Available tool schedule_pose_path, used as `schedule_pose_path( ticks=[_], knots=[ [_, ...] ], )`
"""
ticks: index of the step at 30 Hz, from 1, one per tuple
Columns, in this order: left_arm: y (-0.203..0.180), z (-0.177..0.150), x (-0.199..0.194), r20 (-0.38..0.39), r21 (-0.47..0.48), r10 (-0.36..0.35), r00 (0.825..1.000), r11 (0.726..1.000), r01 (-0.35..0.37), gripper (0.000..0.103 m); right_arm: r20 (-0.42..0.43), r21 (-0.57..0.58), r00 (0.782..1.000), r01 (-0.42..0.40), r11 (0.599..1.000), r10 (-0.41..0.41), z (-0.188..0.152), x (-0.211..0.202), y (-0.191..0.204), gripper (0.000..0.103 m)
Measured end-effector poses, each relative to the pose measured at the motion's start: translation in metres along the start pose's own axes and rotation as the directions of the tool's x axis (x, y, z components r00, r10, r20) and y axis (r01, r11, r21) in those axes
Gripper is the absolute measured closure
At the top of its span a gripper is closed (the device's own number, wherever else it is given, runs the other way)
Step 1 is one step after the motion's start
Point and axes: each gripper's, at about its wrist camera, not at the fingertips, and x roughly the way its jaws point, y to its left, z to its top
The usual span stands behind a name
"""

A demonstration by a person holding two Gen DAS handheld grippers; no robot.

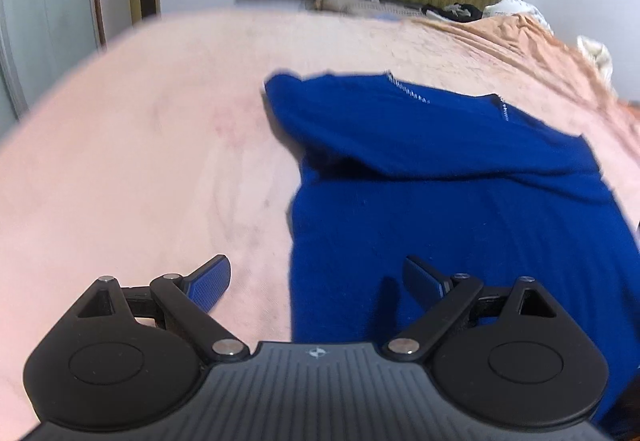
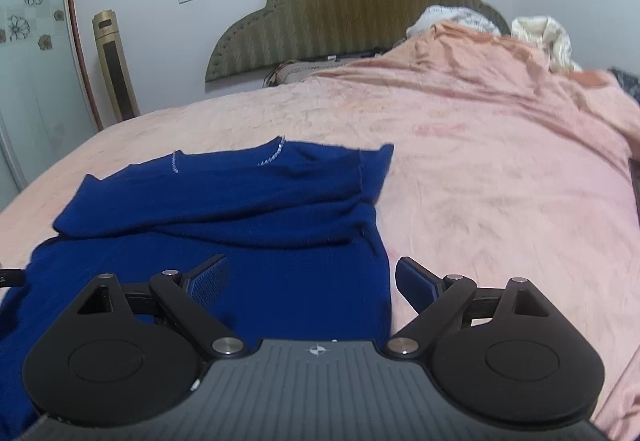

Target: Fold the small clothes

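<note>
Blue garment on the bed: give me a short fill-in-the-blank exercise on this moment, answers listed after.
1. The blue garment lies on a bedspread whose colour is ____.
2. The left gripper and the right gripper both hold ____.
3. In the right wrist view, the garment's edge beside the bare bedspread is its ____ edge.
4. The headboard behind the bed is ____ in colour.

Missing words: pink; nothing; right; green

Matt knit blue garment [image 2: 224,225], seemingly fuzzy pink blanket [image 2: 500,181]
</note>
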Motion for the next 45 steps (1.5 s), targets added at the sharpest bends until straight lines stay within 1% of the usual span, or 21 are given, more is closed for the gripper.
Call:
schedule_pose_path(
  ticks=[2,4,6,8,10,11,13,14,18,24,27,29,30,32,33,34,36,38,40,42,45],
  knots=[
    [0.007,-0.001,0.006,-0.028,-0.032,-0.031,0.999,0.999,0.030,0.010,-0.022,0.034,1.000,-0.013,0.999,0.014,-0.004,-0.004,-0.009,0.012],
    [0.005,-0.003,0.007,-0.026,-0.019,-0.035,0.999,0.999,0.034,0.011,-0.043,0.076,0.999,-0.029,0.997,0.033,-0.008,-0.007,-0.020,0.015],
    [-0.001,-0.006,0.007,-0.029,0.011,-0.048,0.998,0.999,0.048,0.021,-0.065,0.110,0.995,-0.063,0.992,0.071,-0.014,-0.011,-0.030,0.018],
    [-0.010,-0.007,0.008,-0.037,0.055,-0.068,0.997,0.996,0.070,0.031,-0.091,0.114,0.992,-0.081,0.990,0.092,-0.019,-0.012,-0.032,0.028],
    [-0.020,-0.009,0.007,-0.042,0.100,-0.088,0.995,0.991,0.091,0.050,-0.115,0.089,0.989,-0.081,0.993,0.091,-0.024,-0.011,-0.027,0.059],
    [-0.025,-0.009,0.007,-0.043,0.119,-0.090,0.995,0.988,0.094,0.057,-0.122,0.073,0.989,-0.072,0.995,0.080,-0.027,-0.009,-0.025,0.066],
    [-0.032,-0.008,0.008,-0.046,0.143,-0.087,0.995,0.985,0.093,0.091,-0.121,0.039,0.990,-0.063,0.997,0.067,-0.030,-0.008,-0.018,0.087],
    [-0.034,-0.007,0.008,-0.051,0.139,-0.090,0.995,0.985,0.097,0.096,-0.116,0.035,0.990,-0.073,0.997,0.077,-0.030,-0.008,-0.016,0.092],
    [-0.039,0.001,0.003,-0.030,0.123,-0.091,0.995,0.988,0.094,0.098,-0.057,0.031,0.995,-0.082,0.996,0.084,-0.022,-0.013,-0.011,0.095],
    [-0.039,0.028,-0.017,0.045,0.072,-0.154,0.987,0.986,0.150,0.098,0.076,0.003,0.995,-0.070,0.998,0.070,0.015,-0.026,-0.016,0.101],
    [-0.043,0.039,-0.014,0.050,0.078,-0.148,0.988,0.986,0.144,0.098,0.113,-0.023,0.991,-0.065,0.998,0.067,0.036,-0.021,-0.017,0.101],
    [-0.049,0.038,-0.011,0.037,0.100,-0.136,0.990,0.986,0.132,0.098,0.083,-0.022,0.994,-0.069,0.997,0.071,0.047,-0.008,-0.019,0.100],
    [-0.051,0.035,-0.011,0.034,0.116,-0.143,0.989,0.984,0.138,0.098,0.060,0.013,0.995,-0.079,0.997,0.078,0.049,-0.002,-0.024,0.088],
    [-0.052,0.030,-0.009,0.032,0.145,-0.135,0.990,0.981,0.129,0.098,0.012,0.101,0.995,-0.100,0.990,0.100,0.045,0.006,-0.038,0.074],
    [-0.052,0.027,-0.006,0.024,0.152,-0.127,0.992,0.981,0.122,0.098,-0.015,0.132,0.994,-0.105,0.986,0.107,0.040,0.007,-0.045,0.052],
    [-0.050,0.025,-0.002,0.010,0.148,-0.122,0.992,0.982,0.120,0.098,-0.032,0.153,0.994,-0.100,0.983,0.107,0.031,0.007,-0.050,0.040],
    [-0.046,0.023,0.005,-0.019,0.128,-0.124,0.992,0.984,0.125,0.098,-0.069,0.167,0.992,-0.092,0.982,0.105,0.013,0.004,-0.057,0.038],
    [-0.044,0.021,0.009,-0.028,0.118,-0.116,0.993,0.986,0.119,0.098,-0.105,0.170,0.989,-0.085,0.982,0.104,-0.005,0.000,-0.059,0.044],
    [-0.045,0.023,0.007,-0.017,0.111,-0.125,0.992,0.986,0.126,0.098,-0.123,0.144,0.985,-0.098,0.985,0.116,-0.018,-0.001,-0.052,0.074],
    [-0.047,0.026,0.002,0.001,0.105,-0.139,0.990,0.985,0.138,0.098,-0.137,0.081,0.983,-0.114,0.990,0.125,-0.023,0.001,-0.036,0.095],
    [-0.049,0.032,-0.013,0.042,0.100,-0.146,0.988,0.985,0.141,0.098,-0.086,0.065,0.986,-0.135,0.989,0.141,-0.013,0.000,-0.022,0.097]
  ],
)
